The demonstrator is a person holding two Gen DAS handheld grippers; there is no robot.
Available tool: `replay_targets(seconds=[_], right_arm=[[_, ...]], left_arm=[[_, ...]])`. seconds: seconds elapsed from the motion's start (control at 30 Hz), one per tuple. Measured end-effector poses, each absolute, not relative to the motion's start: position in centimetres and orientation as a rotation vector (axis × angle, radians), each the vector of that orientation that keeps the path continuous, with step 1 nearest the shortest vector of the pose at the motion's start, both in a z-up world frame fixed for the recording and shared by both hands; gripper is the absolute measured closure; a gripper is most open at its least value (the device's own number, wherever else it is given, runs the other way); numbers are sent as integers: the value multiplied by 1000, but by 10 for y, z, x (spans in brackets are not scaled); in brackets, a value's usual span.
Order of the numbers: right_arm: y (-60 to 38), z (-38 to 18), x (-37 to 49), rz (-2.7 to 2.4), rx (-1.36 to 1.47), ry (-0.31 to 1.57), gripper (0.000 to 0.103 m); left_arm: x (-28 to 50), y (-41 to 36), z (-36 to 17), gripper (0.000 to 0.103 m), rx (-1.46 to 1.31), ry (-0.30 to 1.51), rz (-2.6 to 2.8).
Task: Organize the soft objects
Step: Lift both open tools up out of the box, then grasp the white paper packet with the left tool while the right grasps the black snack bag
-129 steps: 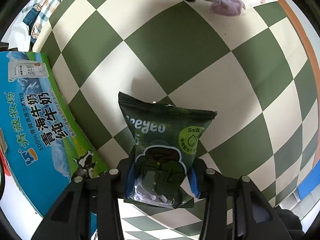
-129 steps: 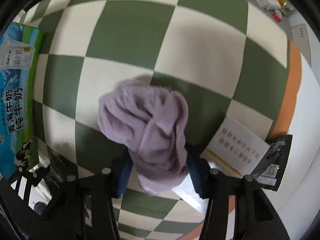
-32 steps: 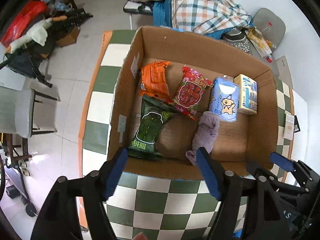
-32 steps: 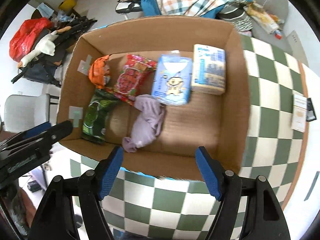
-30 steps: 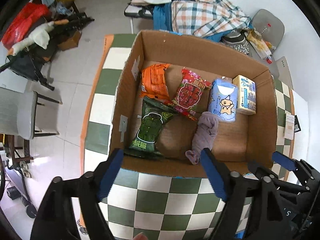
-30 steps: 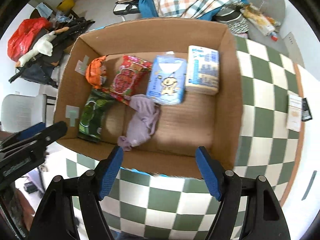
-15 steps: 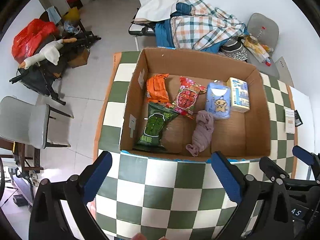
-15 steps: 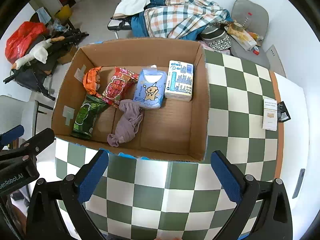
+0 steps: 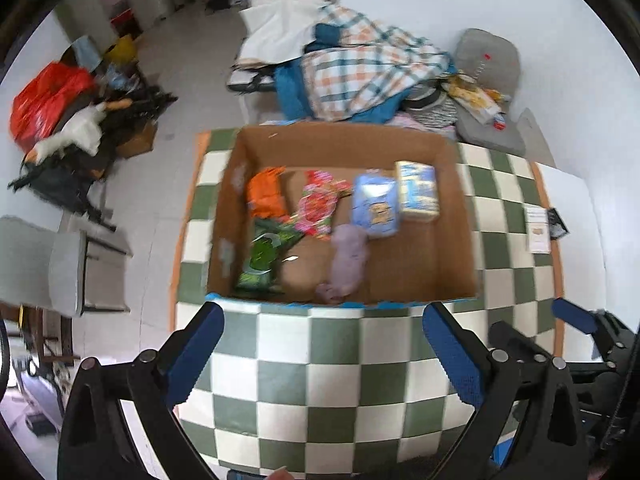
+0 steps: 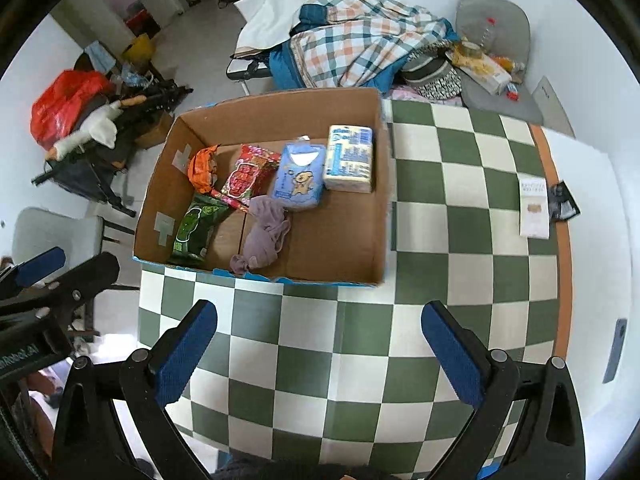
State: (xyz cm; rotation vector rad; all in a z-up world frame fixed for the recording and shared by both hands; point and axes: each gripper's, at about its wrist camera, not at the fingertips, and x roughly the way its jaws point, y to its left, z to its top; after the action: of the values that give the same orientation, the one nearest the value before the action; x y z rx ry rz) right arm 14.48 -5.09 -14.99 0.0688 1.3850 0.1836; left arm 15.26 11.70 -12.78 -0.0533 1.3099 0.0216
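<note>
A cardboard box (image 10: pixel 360 240) stands on the green-and-white checked table (image 10: pixel 440 240). In it lie a purple sock (image 10: pixel 264 236), a dark green packet (image 10: pixel 196 230), a red packet (image 10: pixel 246 174), an orange packet (image 10: pixel 204 168), a blue tissue pack (image 10: pixel 298 182) and a white-and-blue pack (image 10: pixel 348 158). The box also shows in the left wrist view (image 9: pixel 460 240), with the purple sock (image 9: pixel 348 258) and green packet (image 9: pixel 264 256). My left gripper (image 9: pixel 320 324) and right gripper (image 10: pixel 318 320) are both open and empty, high above the table in front of the box.
A white card (image 10: pixel 534 208) and a black packet (image 10: pixel 564 202) lie at the table's right edge. Beyond the table stand a bed with plaid bedding (image 10: pixel 360 44), a grey chair (image 10: pixel 52 236) and floor clutter with a red bag (image 10: pixel 64 100).
Both grippers let go of the green packet and the purple sock, which now lie in the box. Both have opened wide and drawn up and back from the box.
</note>
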Motion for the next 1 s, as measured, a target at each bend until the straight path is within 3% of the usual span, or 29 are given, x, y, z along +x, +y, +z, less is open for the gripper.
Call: replay_targets(seconds=[0.2,0.43,0.63,0.7,0.77,1.0], right_arm=[[-130,-149,148,135,209,1396,0],[-278,-167,154,-89,379,1377,0],[-408,-205,171,-246,560,1379,0],[-444,-218,177,-276,616,1376,3],[-470,-232,183,-301,633,1386,16],[-532,-296,206,-329,753,1460,18]], left_arm=[[193,29,-125,1,-16,1322,-144],[255,-100,-167,1,-29,1455,-314],[313,-203,-247,2,-17,1615,-363],[326,-231,-275,11,-15,1668,-385],[335,-253,-300,20,-1,1711,-393],[360,-301,-377,21,67,1817,-360]])
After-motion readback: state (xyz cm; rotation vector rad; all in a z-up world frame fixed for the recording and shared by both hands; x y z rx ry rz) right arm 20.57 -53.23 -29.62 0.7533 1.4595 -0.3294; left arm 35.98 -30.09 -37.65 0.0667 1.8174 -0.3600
